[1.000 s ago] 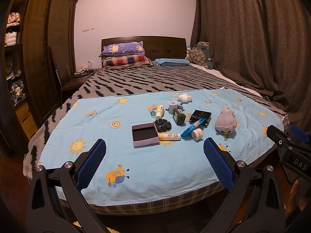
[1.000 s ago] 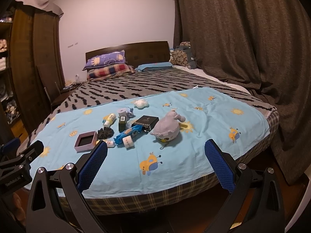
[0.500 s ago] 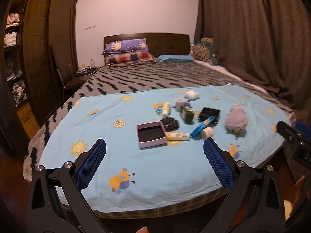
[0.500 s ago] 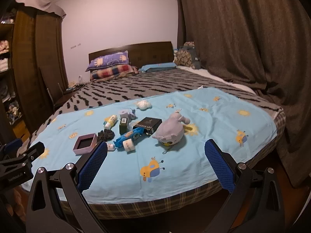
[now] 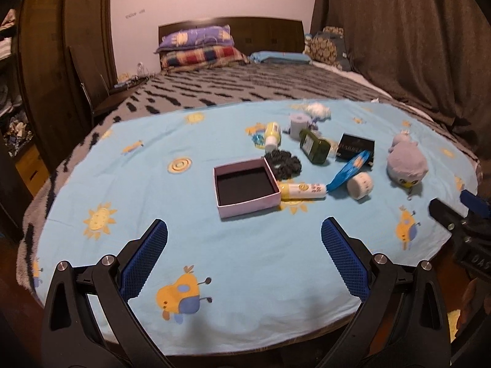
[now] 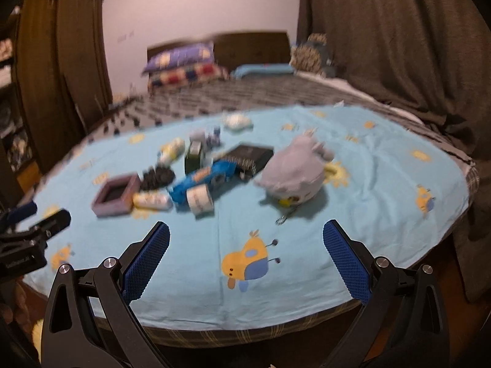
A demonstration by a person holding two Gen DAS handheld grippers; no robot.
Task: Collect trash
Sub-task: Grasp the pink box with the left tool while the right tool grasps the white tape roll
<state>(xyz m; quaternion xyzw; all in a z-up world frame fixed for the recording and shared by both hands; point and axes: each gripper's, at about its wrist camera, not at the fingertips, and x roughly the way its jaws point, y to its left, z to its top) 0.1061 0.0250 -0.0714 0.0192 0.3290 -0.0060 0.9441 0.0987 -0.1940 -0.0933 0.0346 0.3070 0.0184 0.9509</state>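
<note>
Both the left tongs (image 5: 244,236) and right tongs (image 6: 245,237) are held wide apart and empty above the near edge of the bed's blue sheet (image 5: 129,202). The trash — tubes, wrappers, a white cap (image 5: 360,185) — lies clustered beside the open pink box (image 5: 245,187). One small piece should be approached squarely — the plush toy (image 6: 294,171) avoided. Compared with a second ago, the cluster appears closer.

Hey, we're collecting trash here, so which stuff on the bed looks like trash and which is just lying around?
Likely trash, a guess:
blue wrapper
tissue wad
paper roll

Likely just lying about:
plush toy
pink box, empty
scrunchie
green bottle
black box
</note>
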